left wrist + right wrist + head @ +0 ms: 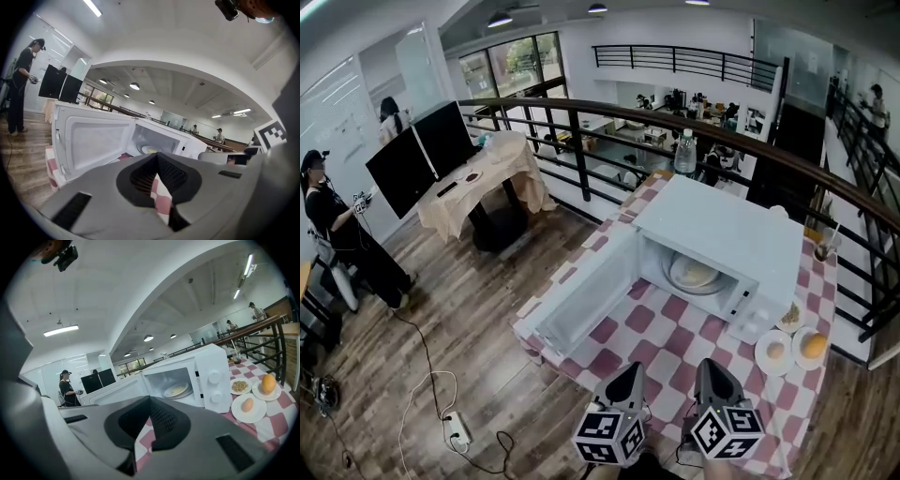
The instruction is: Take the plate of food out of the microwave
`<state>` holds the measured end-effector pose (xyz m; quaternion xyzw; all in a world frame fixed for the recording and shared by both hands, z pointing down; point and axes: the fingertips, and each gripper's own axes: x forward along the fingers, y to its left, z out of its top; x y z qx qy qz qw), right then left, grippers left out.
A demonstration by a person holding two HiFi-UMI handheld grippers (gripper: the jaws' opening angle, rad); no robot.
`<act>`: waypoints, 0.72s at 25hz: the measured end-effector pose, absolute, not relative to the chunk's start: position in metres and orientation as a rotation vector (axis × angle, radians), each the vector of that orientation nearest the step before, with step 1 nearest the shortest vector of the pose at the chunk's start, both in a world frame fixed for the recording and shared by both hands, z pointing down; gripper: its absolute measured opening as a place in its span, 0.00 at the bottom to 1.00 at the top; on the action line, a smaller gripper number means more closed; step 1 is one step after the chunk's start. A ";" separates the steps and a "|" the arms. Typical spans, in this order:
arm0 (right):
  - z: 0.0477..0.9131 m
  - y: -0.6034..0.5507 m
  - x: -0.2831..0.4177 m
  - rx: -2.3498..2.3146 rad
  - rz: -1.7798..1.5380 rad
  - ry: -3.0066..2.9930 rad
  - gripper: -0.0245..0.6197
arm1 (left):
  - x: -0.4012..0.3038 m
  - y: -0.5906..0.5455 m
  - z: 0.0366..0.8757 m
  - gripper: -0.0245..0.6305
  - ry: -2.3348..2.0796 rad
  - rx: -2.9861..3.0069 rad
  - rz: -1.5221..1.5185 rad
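Both grippers, left gripper [628,373] and right gripper [712,370], sit over the near edge of the table [667,349], jaws pinched together on nothing, so you're staged, not reaching. Ahead, the door [581,302] is swung fully open to your left, leaving the cavity clear. The plate of food [694,275] sits inside the microwave [727,230]; you'll likely need to spread a jaw pair before going in.

A table [670,342] with a red-and-white checked cloth fills the lower right of the head view. A microwave [722,234] stands on it at centre with its door open. Three small plates [774,353] lie at its lower right, a bottle [685,155] stands above it, and a glass [822,246] stands at the right edge.
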<state>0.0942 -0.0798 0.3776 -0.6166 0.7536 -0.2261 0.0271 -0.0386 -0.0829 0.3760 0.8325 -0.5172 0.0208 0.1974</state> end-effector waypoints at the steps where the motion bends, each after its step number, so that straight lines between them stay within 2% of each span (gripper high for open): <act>1: 0.380 -0.082 0.095 -1.908 -0.705 2.324 0.03 | -0.037 -0.085 0.377 0.05 -1.444 2.330 0.063; 18: 0.402 -0.156 0.108 -2.043 -0.784 2.207 0.03 | -0.011 -0.170 0.403 0.05 -1.249 2.349 0.138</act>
